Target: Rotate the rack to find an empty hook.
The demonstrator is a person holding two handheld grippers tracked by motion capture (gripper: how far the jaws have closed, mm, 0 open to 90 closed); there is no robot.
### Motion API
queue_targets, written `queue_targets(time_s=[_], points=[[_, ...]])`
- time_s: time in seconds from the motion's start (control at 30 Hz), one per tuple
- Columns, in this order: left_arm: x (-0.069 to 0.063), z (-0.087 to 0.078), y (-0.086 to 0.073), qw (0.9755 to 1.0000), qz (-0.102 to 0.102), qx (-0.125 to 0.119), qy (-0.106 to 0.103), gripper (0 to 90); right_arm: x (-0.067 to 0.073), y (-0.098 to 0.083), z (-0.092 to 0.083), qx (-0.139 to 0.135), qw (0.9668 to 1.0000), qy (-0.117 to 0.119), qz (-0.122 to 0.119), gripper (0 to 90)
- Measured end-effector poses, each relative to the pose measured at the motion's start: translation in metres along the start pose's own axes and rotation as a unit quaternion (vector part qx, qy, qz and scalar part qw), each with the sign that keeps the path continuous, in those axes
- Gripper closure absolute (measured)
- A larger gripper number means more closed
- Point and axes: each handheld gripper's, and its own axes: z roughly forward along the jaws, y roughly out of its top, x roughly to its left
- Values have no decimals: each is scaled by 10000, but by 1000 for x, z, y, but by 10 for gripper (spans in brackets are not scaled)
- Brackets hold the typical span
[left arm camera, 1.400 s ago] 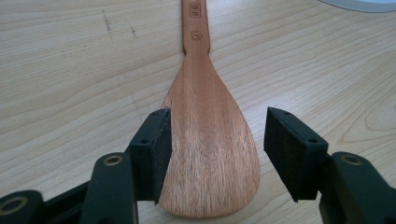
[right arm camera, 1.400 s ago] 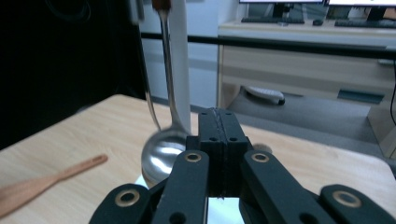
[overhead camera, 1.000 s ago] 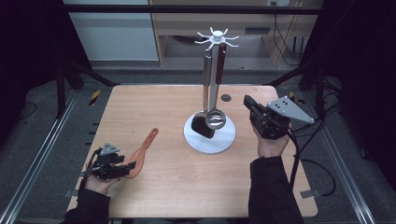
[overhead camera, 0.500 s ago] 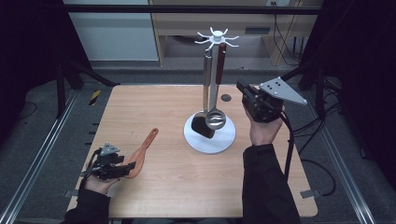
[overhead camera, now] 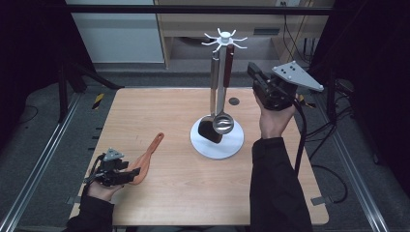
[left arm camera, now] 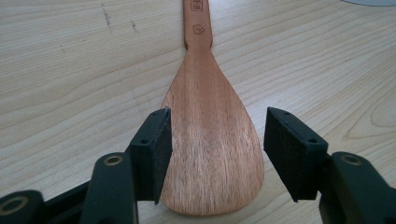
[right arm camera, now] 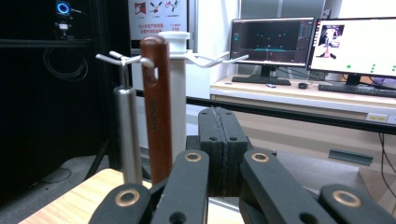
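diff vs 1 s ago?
The right gripper has risen, fingers shut on nothing, to the level of the rack top, beside its hanging handles. Unchanged: left gripper on the table, fingers open around the wooden spatula; ladle hangs on the rack.

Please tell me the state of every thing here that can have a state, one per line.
Left gripper: open, jaws either side of the spatula's blade.
Right gripper: shut, empty, raised near the rack's top.
Wooden spatula: flat on the table.
Ladle: hanging on the rack.
Black turner: hanging on the rack.
Rack: upright.
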Motion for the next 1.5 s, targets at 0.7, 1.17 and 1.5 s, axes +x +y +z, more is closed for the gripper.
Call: queue_targets(time_s=[0.7,1.17,1.5], points=[[0,0,0,10000,18,8,-9,418,19,25,13,-147,9994,306,-106,900],[0,0,0,10000,13,18,-8,417,24,25,17,-59,9990,420,-167,900],[1,0,0,10000,14,35,-11,417,27,25,18,-17,9984,504,-240,900]])
